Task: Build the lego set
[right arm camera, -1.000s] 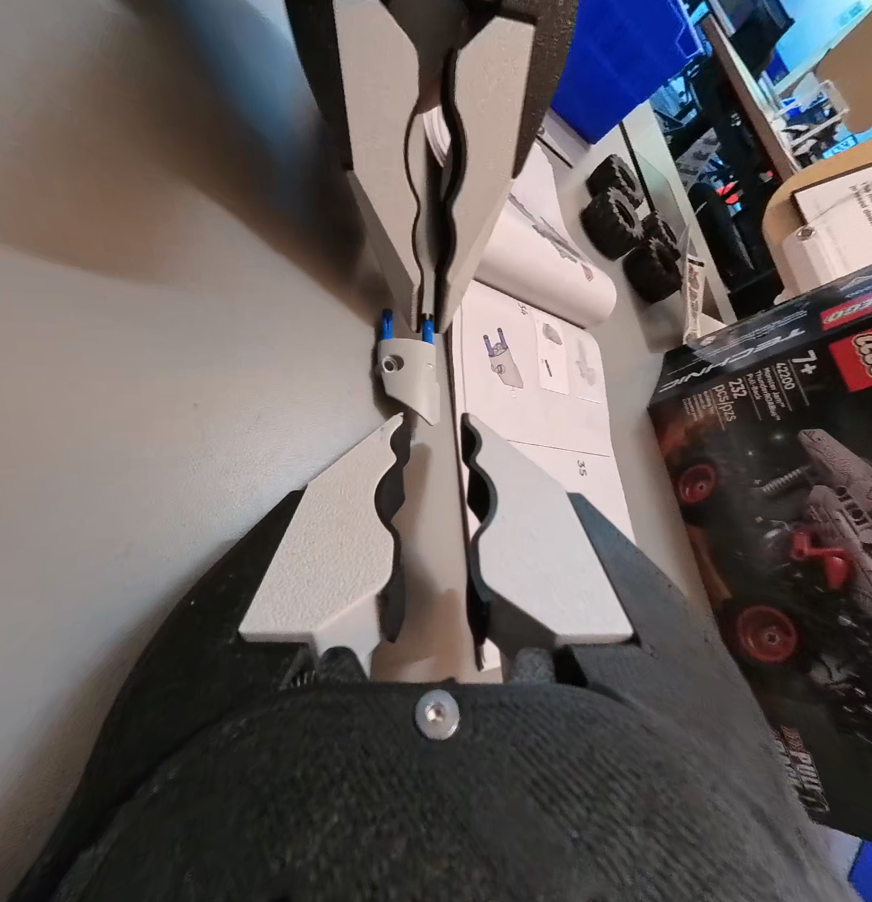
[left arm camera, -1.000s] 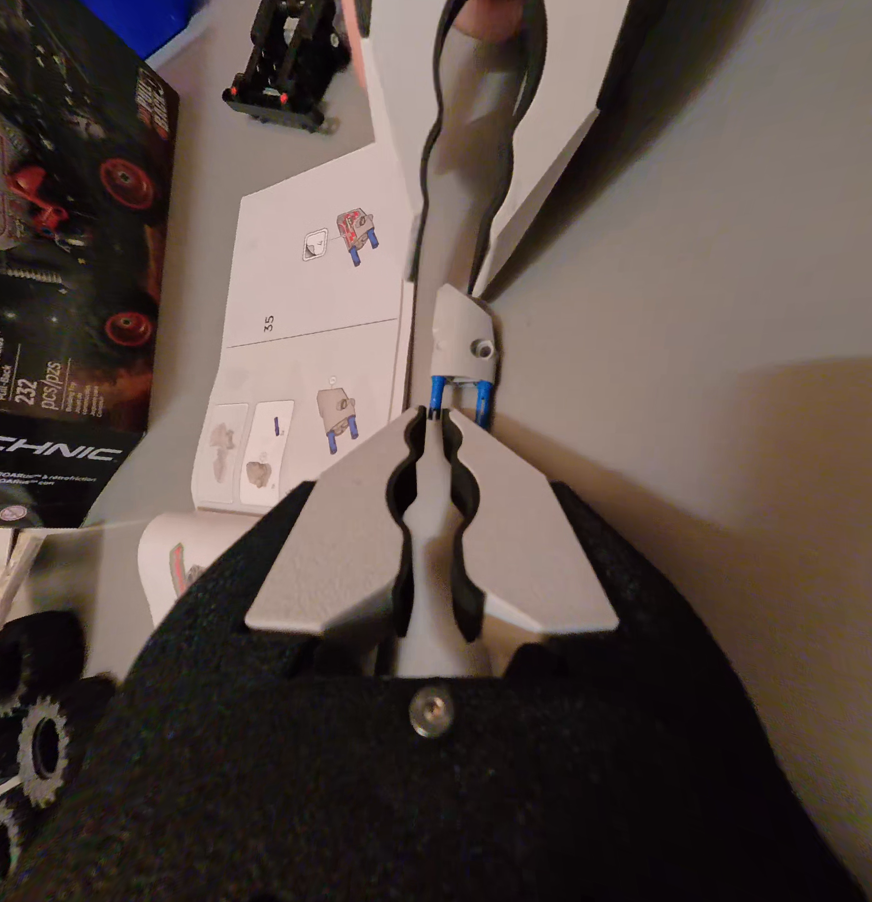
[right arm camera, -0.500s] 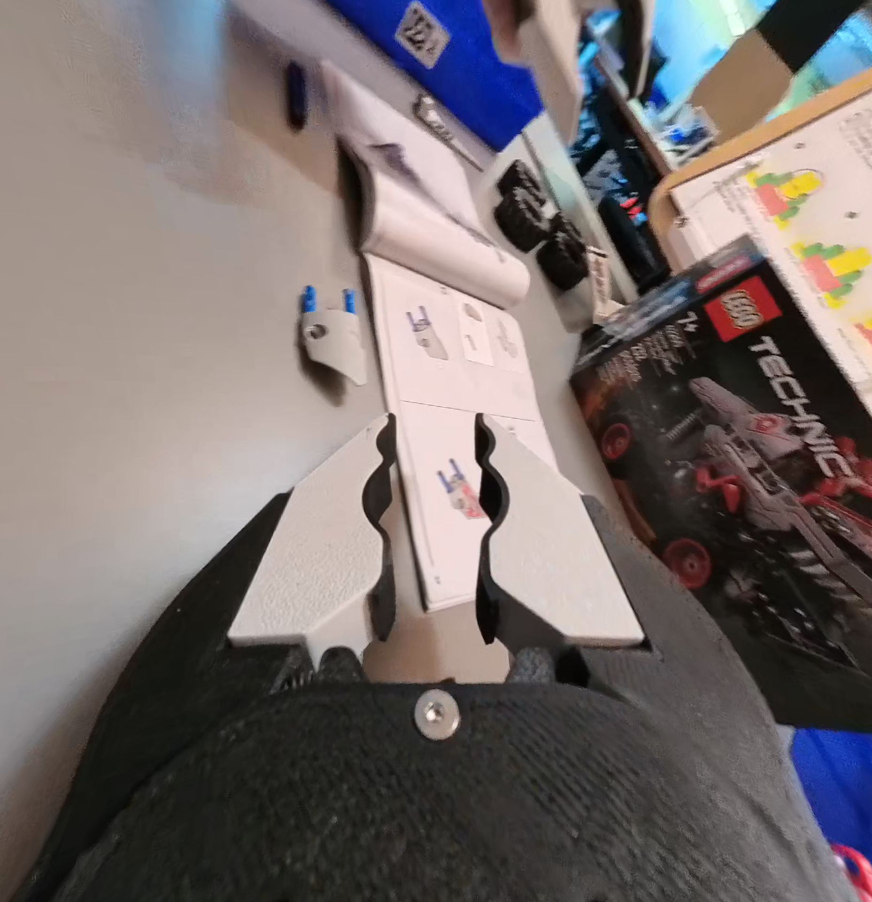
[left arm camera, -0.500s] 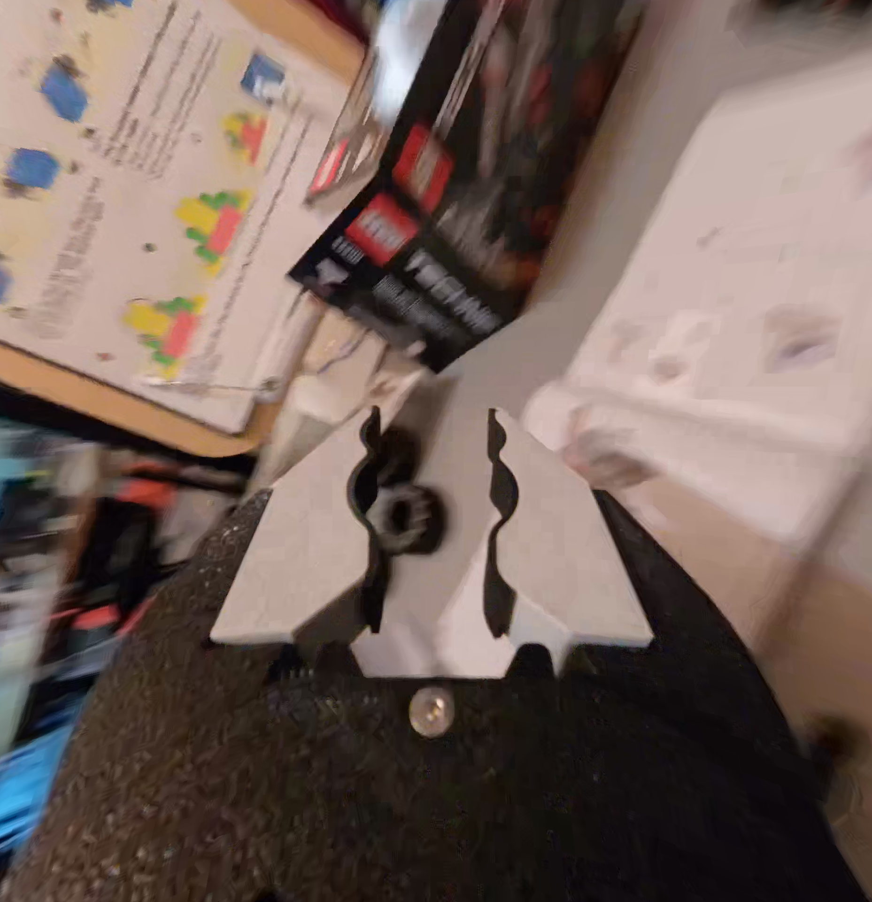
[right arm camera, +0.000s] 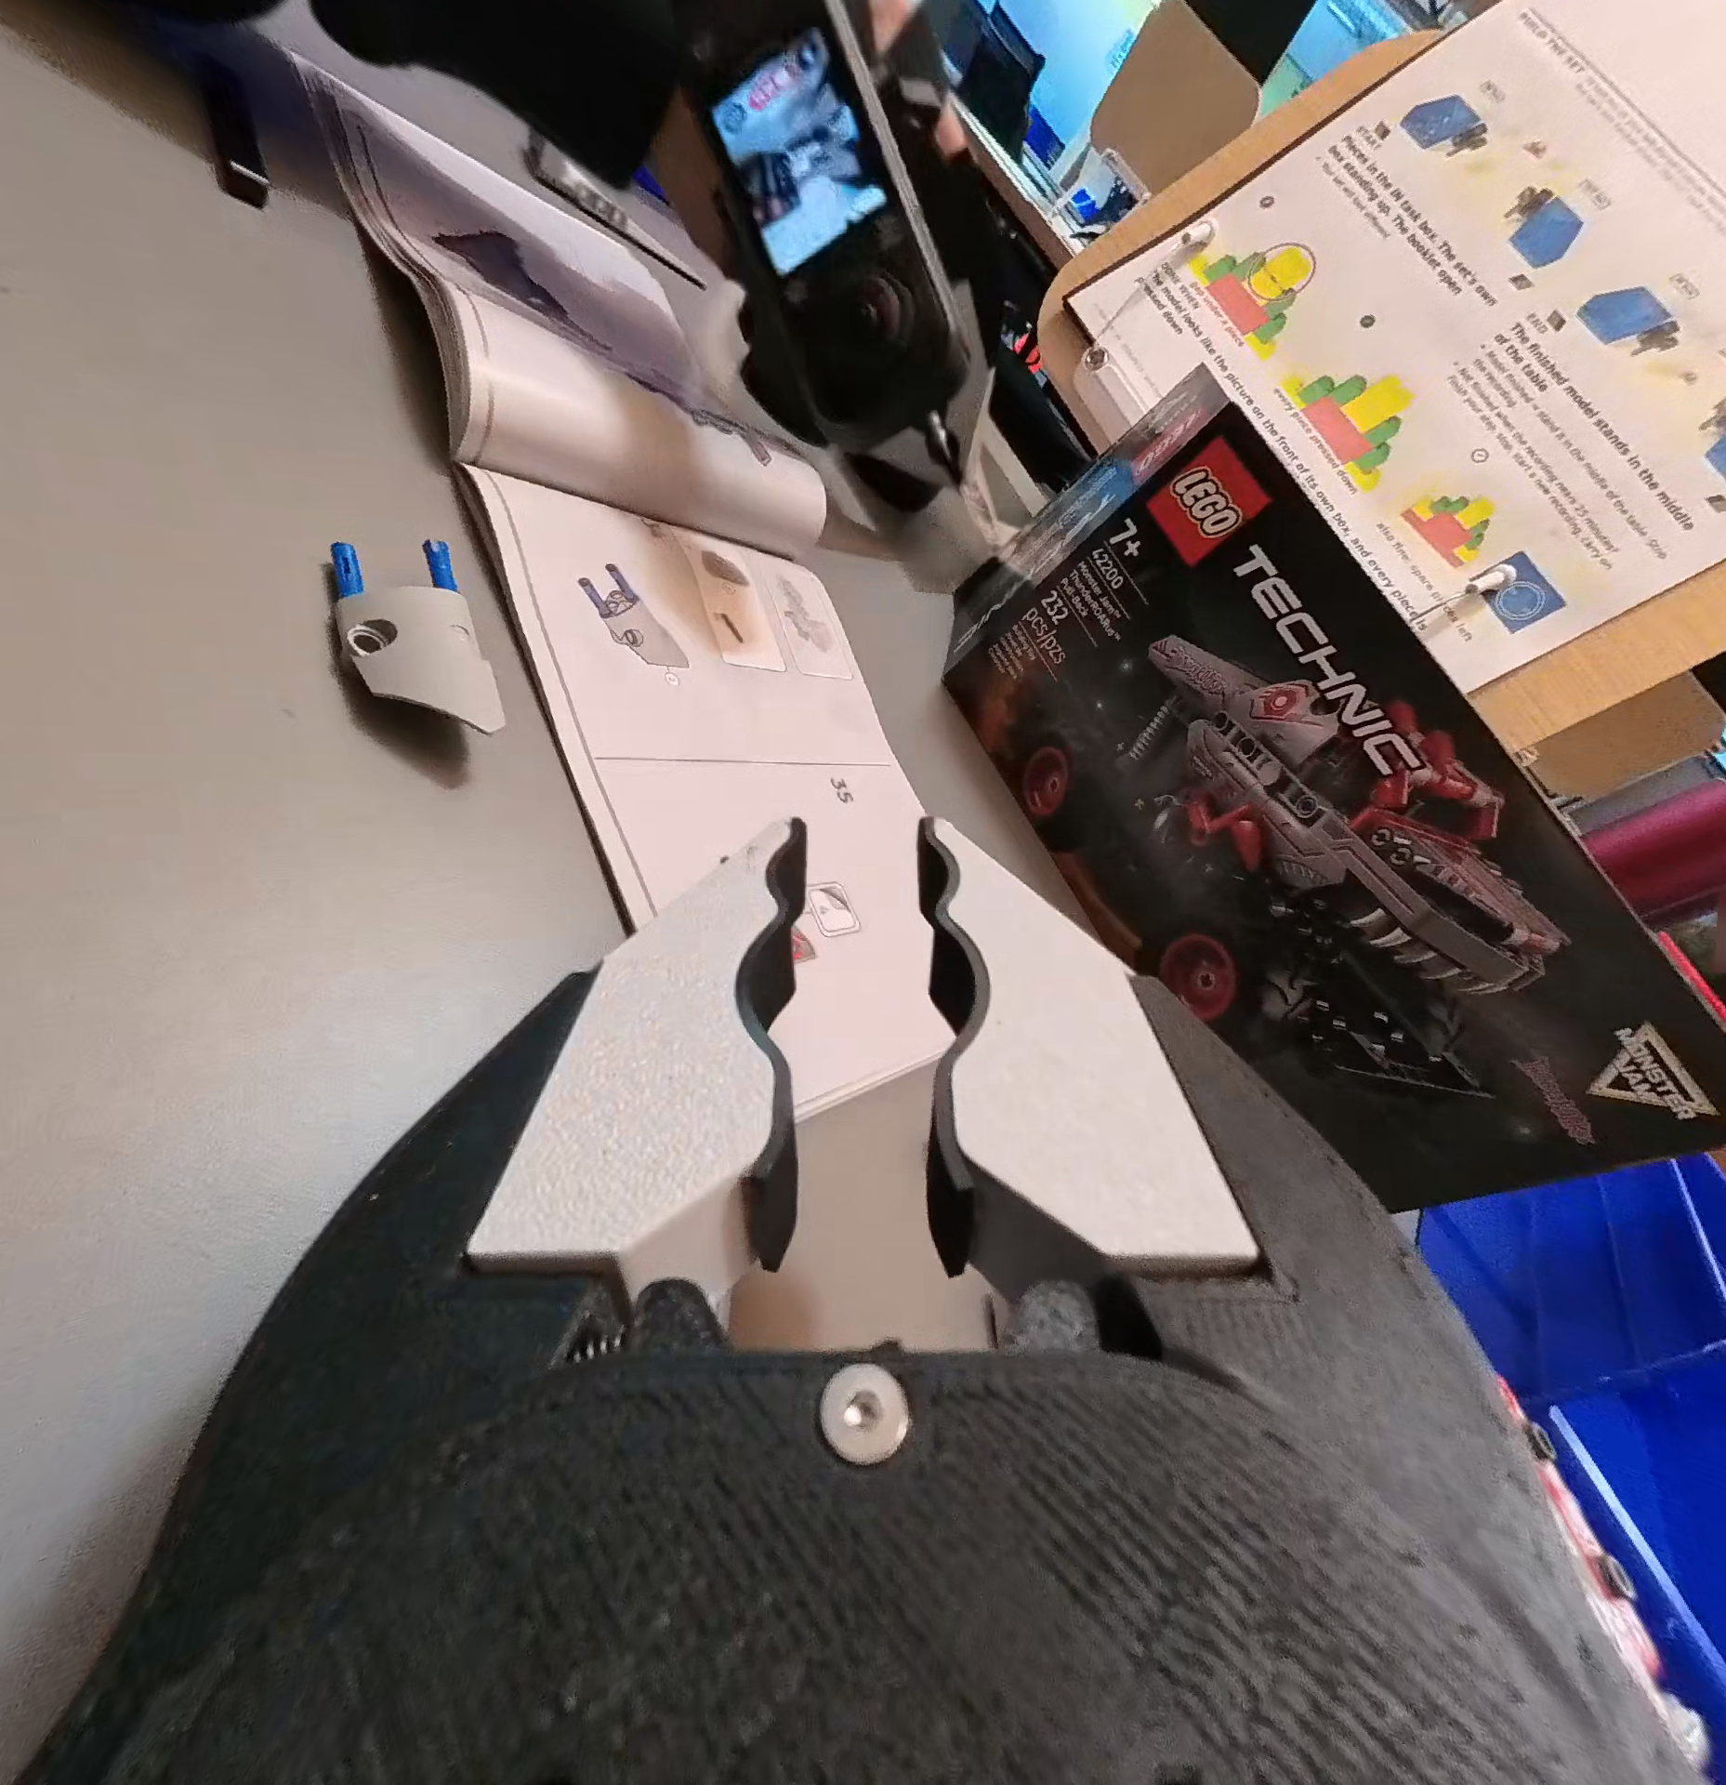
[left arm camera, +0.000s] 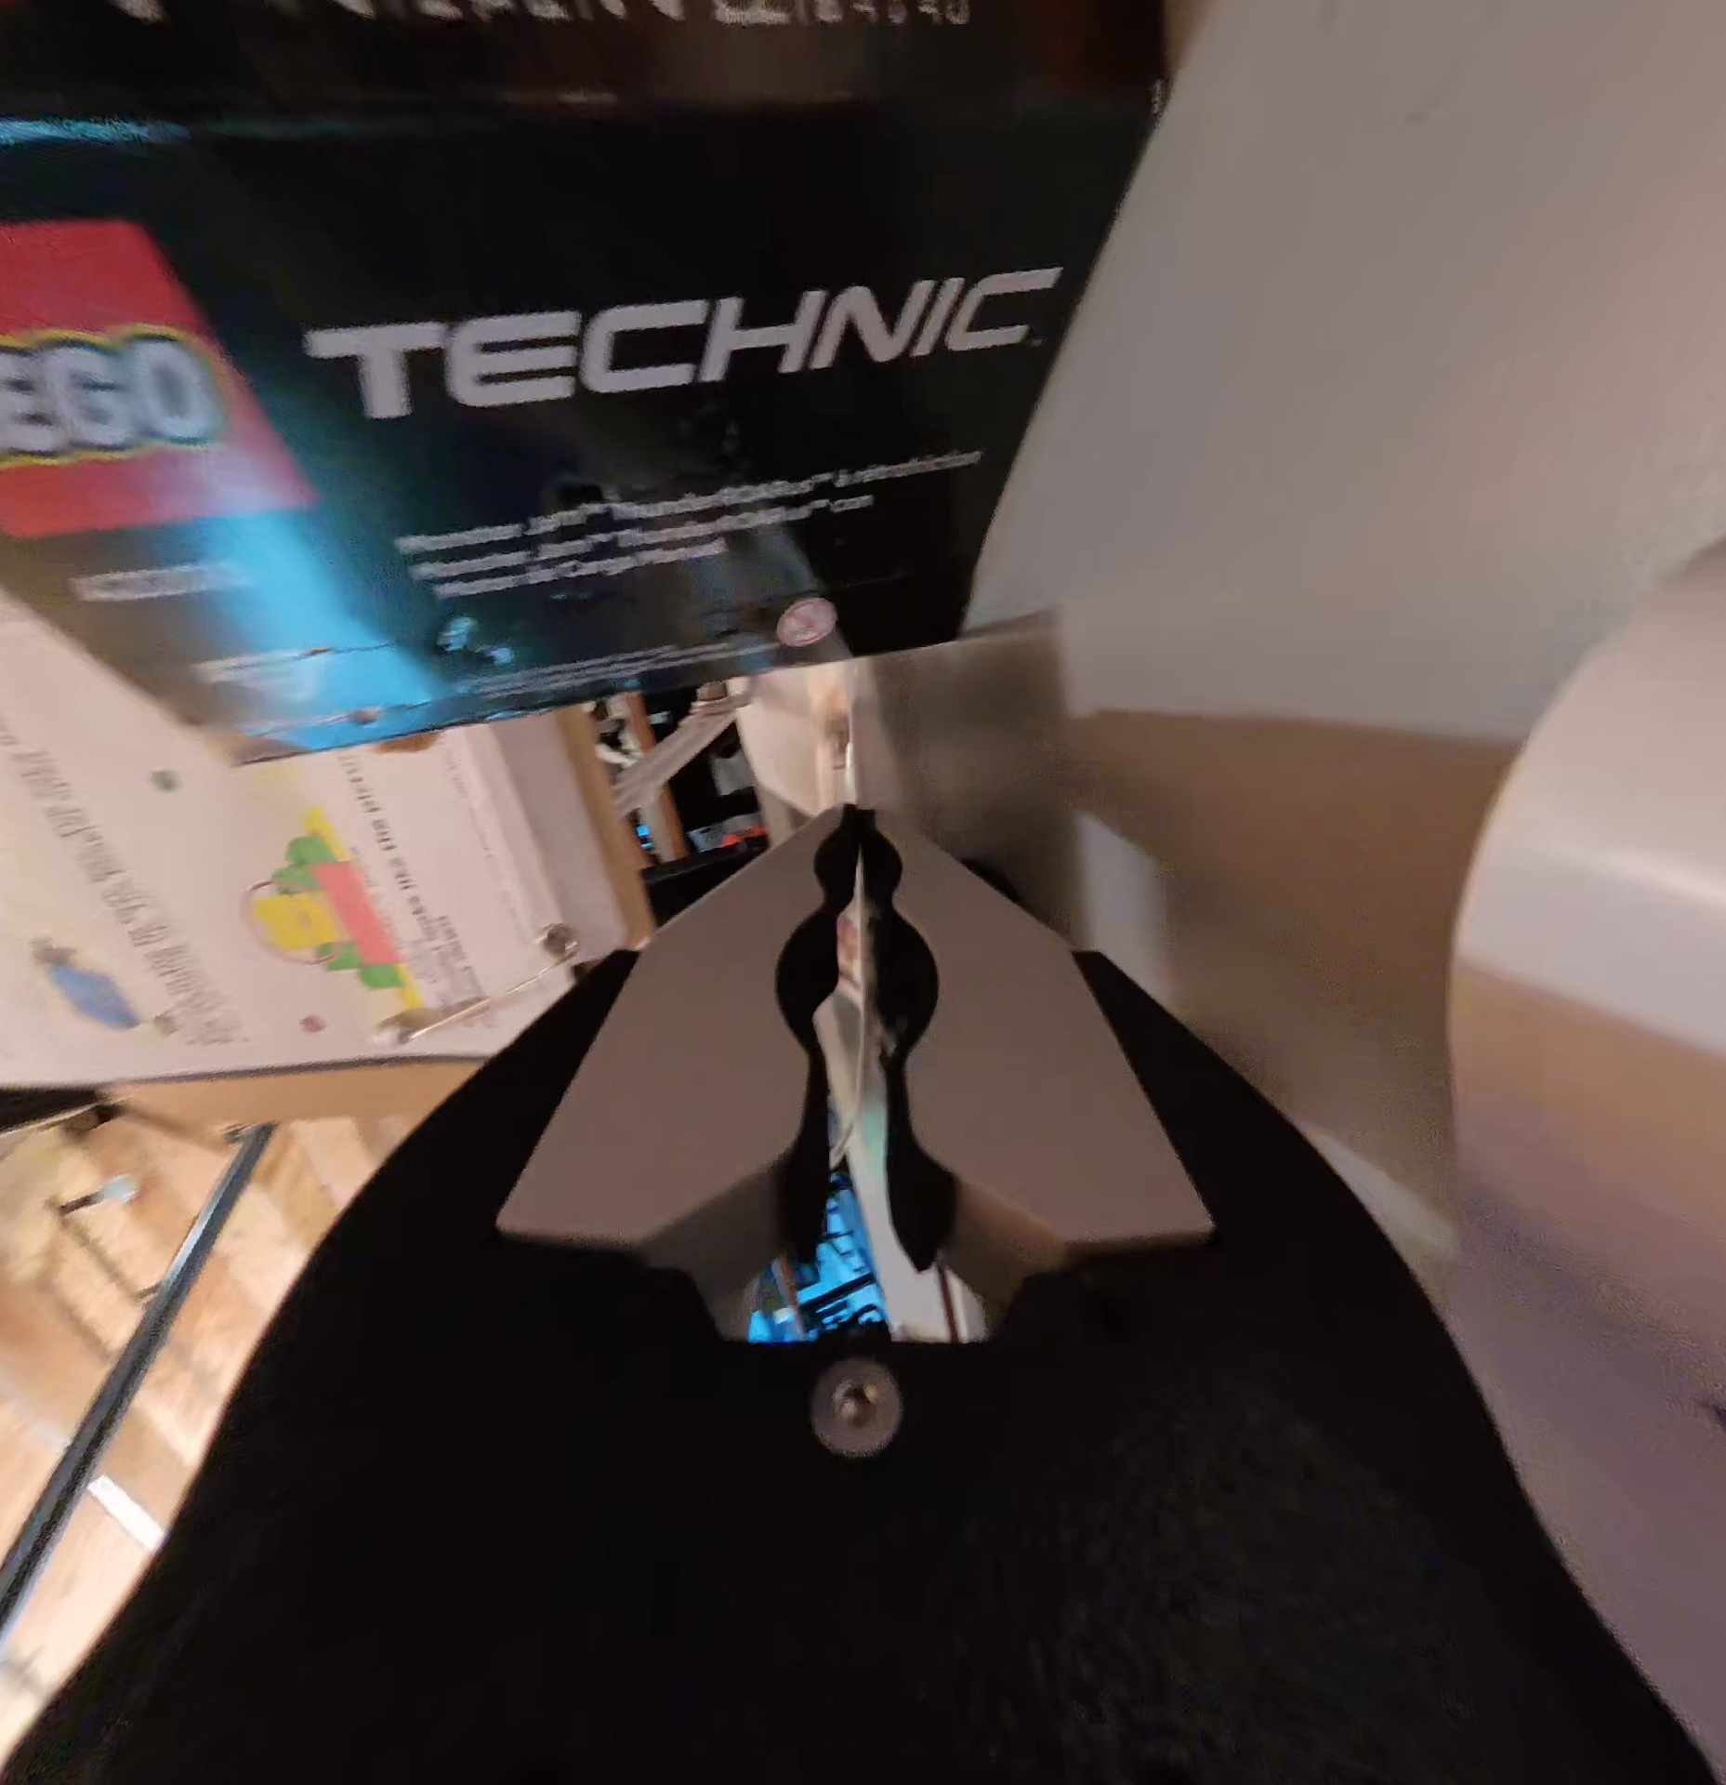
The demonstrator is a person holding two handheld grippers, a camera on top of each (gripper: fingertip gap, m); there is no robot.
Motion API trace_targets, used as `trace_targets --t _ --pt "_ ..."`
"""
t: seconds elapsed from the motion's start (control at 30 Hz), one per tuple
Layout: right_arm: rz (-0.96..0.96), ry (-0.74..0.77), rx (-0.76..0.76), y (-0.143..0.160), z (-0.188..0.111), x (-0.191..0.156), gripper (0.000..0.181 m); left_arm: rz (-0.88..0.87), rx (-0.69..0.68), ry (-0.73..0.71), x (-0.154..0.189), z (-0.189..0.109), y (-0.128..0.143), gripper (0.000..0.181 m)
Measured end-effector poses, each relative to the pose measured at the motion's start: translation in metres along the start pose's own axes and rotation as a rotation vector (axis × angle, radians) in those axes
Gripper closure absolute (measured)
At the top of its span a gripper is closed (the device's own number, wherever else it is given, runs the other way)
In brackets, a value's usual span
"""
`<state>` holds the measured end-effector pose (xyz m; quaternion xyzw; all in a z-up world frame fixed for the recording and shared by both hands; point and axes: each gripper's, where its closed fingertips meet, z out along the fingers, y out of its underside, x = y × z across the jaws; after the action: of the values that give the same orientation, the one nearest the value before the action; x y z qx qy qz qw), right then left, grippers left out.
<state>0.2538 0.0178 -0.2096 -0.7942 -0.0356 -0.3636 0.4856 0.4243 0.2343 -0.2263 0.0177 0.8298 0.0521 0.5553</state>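
A grey panel piece with two blue pins (right arm camera: pixel 414 647) lies alone on the grey table, left of the open instruction booklet (right arm camera: pixel 723 715). My right gripper (right arm camera: pixel 859 840) is open and empty, low over the near page of the booklet and well short of the piece. My left gripper (left arm camera: pixel 854 826) is shut close below the black set box (left arm camera: pixel 646 386). A thin pale edge runs between its jaws, seemingly a clear plastic bag (left arm camera: pixel 946 724); the view is blurred. The left gripper also shows in the right wrist view (right arm camera: pixel 839 290), beyond the booklet.
The black set box (right arm camera: pixel 1322 821) stands right of the booklet. A board with printed sheets (right arm camera: pixel 1515 290) leans behind it. Blue bins (right arm camera: pixel 1612 1304) are at the right. The booklet's curled-over pages (left arm camera: pixel 1612 869) bulge at the right of the left wrist view. About 30 cm separates my left fingertips from my right.
My left gripper let go of the grey piece, swung away toward the box with jaws open, and is now shut. My right gripper drew back. The piece now lies on the table.
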Motion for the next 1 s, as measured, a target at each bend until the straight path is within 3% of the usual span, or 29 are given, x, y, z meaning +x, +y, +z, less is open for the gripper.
trace_targets --t 0.03,0.13,0.27,0.43,0.5,0.57,0.67,0.9,0.93,1.0 --pt "0.007 -0.003 0.002 0.001 0.0 0.0 0.161 0.024 -0.001 -0.047 -0.006 -0.008 0.0 0.181" --pt "0.046 0.017 0.01 0.0 -0.002 0.007 0.162 0.064 0.03 -0.183 -0.024 -0.05 -0.003 0.181" --pt "0.205 0.017 0.063 -0.006 -0.006 0.019 0.158 0.123 0.099 -0.354 -0.036 -0.127 -0.022 0.181" --pt "0.826 -0.161 0.289 -0.047 -0.017 0.039 0.148 0.312 0.187 -0.622 -0.038 -0.215 -0.075 0.181" --pt "1.05 -0.312 0.39 -0.066 -0.026 0.04 0.146 0.359 0.209 -0.702 -0.035 -0.239 -0.093 0.181" --pt "1.219 -0.427 0.466 -0.078 -0.032 0.039 0.142 0.36 0.24 -0.742 -0.033 -0.255 -0.108 0.181" --pt "1.361 -0.48 0.516 -0.083 -0.033 0.036 0.143 0.371 0.279 -0.785 -0.03 -0.273 -0.125 0.181" --pt "1.384 -0.536 0.506 -0.1 -0.035 0.02 0.141 0.399 0.335 -0.834 -0.025 -0.298 -0.151 0.181" --pt "1.381 -0.552 0.517 -0.104 -0.038 0.019 0.144 0.406 0.341 -0.833 -0.024 -0.3 -0.154 0.181" --pt "1.37 -0.579 0.555 -0.112 -0.044 0.02 0.167 0.415 0.348 -0.836 -0.022 -0.304 -0.158 0.181"
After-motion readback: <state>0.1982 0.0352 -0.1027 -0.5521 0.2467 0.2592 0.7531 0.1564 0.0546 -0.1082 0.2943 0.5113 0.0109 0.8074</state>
